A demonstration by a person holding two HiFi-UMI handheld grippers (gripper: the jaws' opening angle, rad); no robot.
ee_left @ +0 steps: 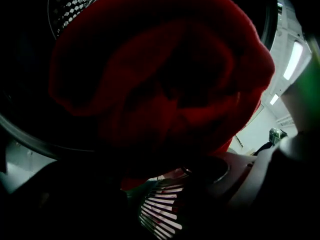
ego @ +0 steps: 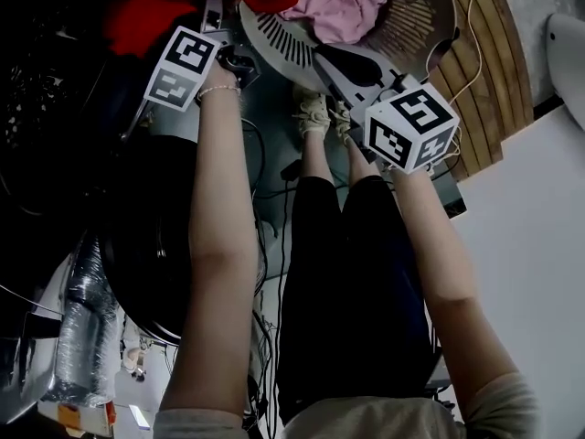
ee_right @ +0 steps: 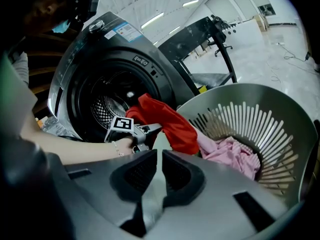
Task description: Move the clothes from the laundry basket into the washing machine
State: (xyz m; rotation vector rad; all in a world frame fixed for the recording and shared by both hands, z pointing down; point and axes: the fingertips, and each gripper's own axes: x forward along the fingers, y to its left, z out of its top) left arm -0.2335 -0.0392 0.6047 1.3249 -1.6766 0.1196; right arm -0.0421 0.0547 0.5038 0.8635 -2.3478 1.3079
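Your left claw (ee_right: 154, 130) stands with its jaws spread wide. The red garment (ee_left: 165, 69) lies bunched right ahead of it and over its tips, draped there rather than pinched, as far as I can judge. Beyond the cloth, up and to the left of the claw, you see the perforated drum (ee_left: 75, 4) of the washing machine (ee_right: 97, 59). The step in hand is the drop, and it does not look safe yet. The bundle hangs at the door ring (ee_right: 75, 96), and its lower tail trails back below the claw toward the laundry basket (ee_right: 280, 109). Push the claw deeper past the ring before you let the cloth go, and tip the jaws downward so the weight slides off forward. Give a small shake if a fold clings to the claw. Draw back only once the tail is inside too, or it may snag on the ring and drop outside. Your right claw (ee_right: 159, 176) is closed on nothing and hovers at the near side of the basket. The pink garment (ee_right: 230, 154) lies in the basket, ahead of that claw and to its right. It is likely your next pick, so leave that claw parked until the left one is free.
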